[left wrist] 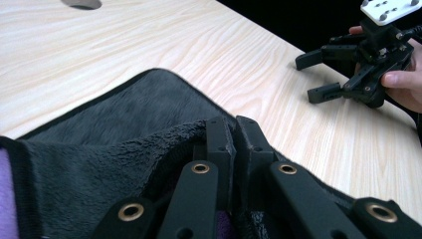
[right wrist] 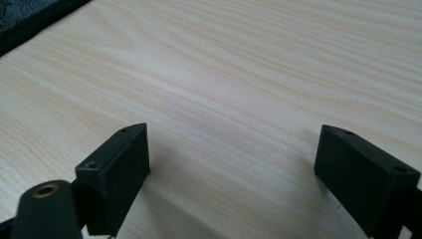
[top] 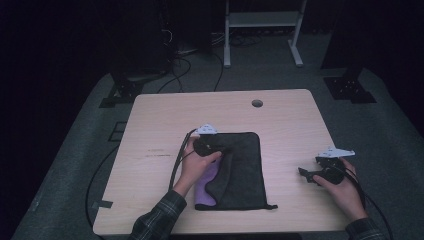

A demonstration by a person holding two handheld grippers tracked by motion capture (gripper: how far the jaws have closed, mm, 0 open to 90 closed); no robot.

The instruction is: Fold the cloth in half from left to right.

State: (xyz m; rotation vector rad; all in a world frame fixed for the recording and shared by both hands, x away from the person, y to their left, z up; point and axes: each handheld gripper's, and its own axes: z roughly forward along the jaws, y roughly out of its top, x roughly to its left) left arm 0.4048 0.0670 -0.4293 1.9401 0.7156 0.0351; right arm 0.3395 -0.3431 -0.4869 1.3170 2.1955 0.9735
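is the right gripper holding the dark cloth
No, the right gripper has its jaws wide apart over bare table, away from the dark cloth.

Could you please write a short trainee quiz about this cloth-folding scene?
1. True or false: the left gripper is shut on the dark cloth.
2. Which colour shows on the cloth's underside: A purple, B red, C green?
3. What lies between the right gripper's jaws?

Key: 1 true. 2 A. 3 Nothing but bare table; its jaws stand open, apart from the cloth.
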